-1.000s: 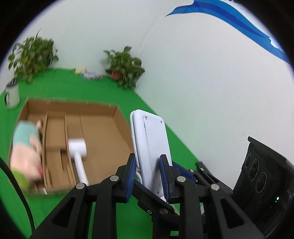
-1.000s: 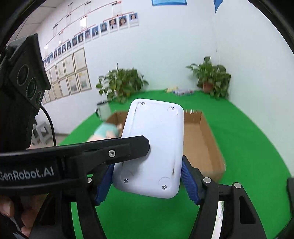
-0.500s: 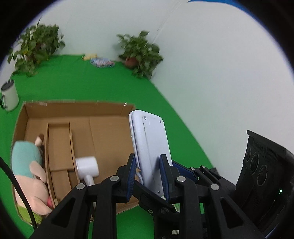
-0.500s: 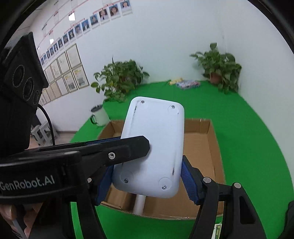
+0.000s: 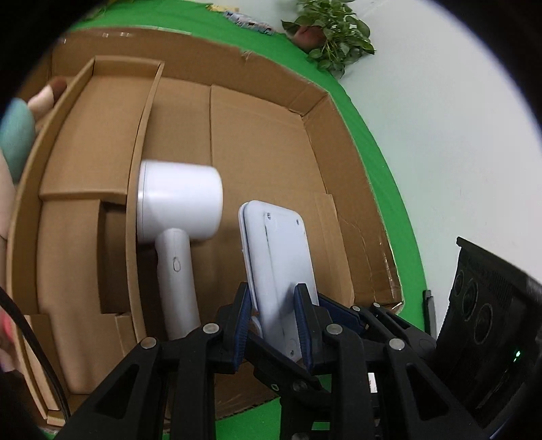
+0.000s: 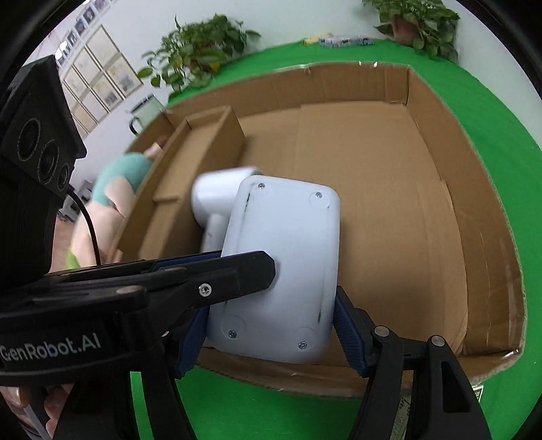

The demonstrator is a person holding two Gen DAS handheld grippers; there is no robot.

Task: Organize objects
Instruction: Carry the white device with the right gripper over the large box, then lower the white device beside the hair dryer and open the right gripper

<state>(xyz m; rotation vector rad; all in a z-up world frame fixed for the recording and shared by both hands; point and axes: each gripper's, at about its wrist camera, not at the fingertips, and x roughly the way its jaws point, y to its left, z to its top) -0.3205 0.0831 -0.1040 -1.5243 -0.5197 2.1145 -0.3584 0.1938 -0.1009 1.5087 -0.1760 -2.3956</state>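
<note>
Both grippers hold one flat white scale, underside showing. My left gripper is shut across its thin edges. My right gripper is shut across its width. The scale hangs just above the near end of the large open compartment of a cardboard box. A white hair-dryer-shaped device lies in the box just left of the scale. A plush doll in teal fills the leftmost compartment.
The box sits on a green surface. Cardboard dividers split the box's left part into narrow slots. Potted plants, a mug and a white wall stand beyond the box.
Both grippers have carried the scale forward and down, from in front of the box to low over its large compartment. The grips have not changed.
</note>
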